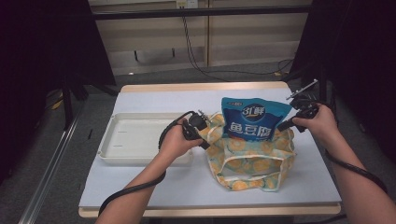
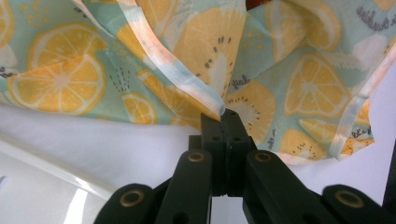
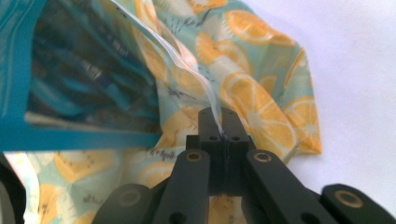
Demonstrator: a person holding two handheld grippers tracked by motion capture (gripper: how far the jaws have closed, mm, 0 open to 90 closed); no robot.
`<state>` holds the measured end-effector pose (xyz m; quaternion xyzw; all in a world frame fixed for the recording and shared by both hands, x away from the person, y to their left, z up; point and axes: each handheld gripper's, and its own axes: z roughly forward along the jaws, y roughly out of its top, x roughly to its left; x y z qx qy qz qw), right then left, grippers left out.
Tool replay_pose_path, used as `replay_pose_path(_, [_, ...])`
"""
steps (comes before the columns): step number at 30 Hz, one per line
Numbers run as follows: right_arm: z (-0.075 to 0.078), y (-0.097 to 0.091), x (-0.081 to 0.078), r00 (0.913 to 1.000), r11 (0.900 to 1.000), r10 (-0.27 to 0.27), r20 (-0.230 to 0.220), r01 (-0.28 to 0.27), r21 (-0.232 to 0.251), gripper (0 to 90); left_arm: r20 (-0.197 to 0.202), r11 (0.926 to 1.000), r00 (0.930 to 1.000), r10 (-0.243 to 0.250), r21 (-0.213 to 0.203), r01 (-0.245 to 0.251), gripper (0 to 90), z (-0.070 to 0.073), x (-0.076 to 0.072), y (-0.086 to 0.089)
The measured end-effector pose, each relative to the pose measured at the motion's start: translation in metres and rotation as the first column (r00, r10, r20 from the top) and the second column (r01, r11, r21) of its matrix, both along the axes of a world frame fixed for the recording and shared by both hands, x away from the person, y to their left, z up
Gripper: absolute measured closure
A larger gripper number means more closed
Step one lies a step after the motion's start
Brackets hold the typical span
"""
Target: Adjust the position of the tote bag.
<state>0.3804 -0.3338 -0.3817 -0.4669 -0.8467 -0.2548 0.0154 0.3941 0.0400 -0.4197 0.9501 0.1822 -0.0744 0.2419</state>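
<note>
Two forearms come in from the near edge of the table (image 1: pixel 140 196), each trailing a black cable, and each hand works a gripper at the lemon-print fabric bag (image 1: pixel 247 163) sitting right of centre on the pale tabletop. Left gripper (image 1: pixel 204 138) first: its own view has the black jaws pressed together, pinching the pale trimmed edge of the bag at the rim, lemon slices spread out just beyond the tips. Over to the right gripper (image 1: pixel 282 126): same picture on the other side, jaws clamped tight on the thin pale hem of the bag, fabric folding away on either side of the tips. Between the two pinch points the mouth of the bag is held open, and the blue snack pouch (image 1: pixel 254 119) stands upright in it, its top half rising well above the rim, white lettering facing the camera. To the left of the bag, just beside the left hand, a shallow white tray (image 1: pixel 121 154) lies flat. Farther back, past the table's far edge, there's grey floor, loose black cables and pale cabinet panels.
</note>
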Motion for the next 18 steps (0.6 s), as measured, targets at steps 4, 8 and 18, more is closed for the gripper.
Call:
replay_pose_path(4, [-0.003,-0.001,0.004,0.9998,0.9998,-0.018,-0.002,0.018,0.001,90.0,0.003,0.9999,0.9999,0.01,0.004,-0.01,90.0,-0.004,-0.001,0.002])
replay_pose_path(8, [-0.007,-0.003,0.006,0.9994,0.9992,-0.034,-0.004,0.034,0.022,90.0,0.016,0.9998,0.9999,0.0,0.018,-0.001,90.0,-0.005,-0.003,0.002])
replay_pose_path(18, [-0.01,0.002,0.002,0.9993,0.9994,-0.032,0.016,0.032,0.011,82.9,-0.006,0.9998,0.9998,0.02,-0.01,-0.02,87.1,-0.002,-0.005,0.005])
